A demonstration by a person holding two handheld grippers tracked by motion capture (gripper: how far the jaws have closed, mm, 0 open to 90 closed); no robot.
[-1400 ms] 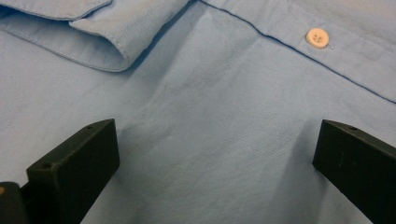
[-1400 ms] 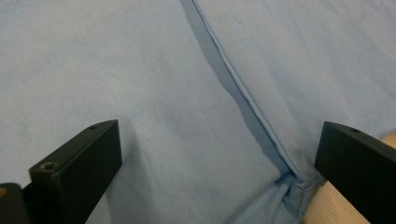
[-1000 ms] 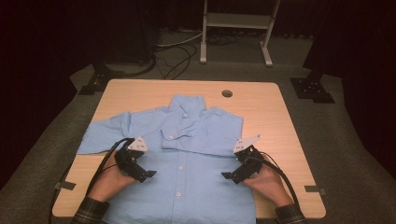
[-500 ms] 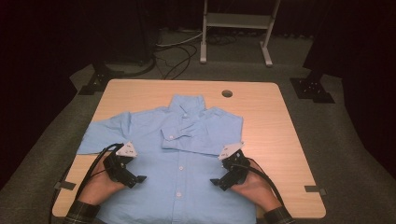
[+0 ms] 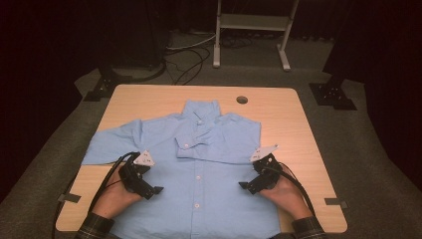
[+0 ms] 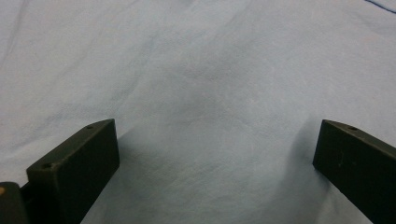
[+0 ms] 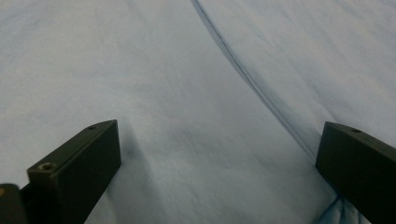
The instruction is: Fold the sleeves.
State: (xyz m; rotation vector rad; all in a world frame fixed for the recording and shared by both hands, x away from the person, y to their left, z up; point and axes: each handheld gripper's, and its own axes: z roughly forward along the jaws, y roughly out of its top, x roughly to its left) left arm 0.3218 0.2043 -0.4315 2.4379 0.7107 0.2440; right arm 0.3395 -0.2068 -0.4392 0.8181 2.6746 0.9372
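Light blue button-up cotton shirt [image 5: 199, 164] lay flat, front up, on pale wooden table [image 5: 149, 99]. Left gripper [image 5: 151, 189] and right gripper [image 5: 247, 186] rested on lower shirt front, jaws spread wide, gripping nothing.

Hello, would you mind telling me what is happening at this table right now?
A person is working on a light blue shirt spread front-up on a wooden table, with one sleeve folded across the chest. Each hand holds a gripper: the left gripper sits over the shirt's lower left part and the right gripper over its lower right. Both have their jaws wide apart just above the cloth, with nothing gripped.
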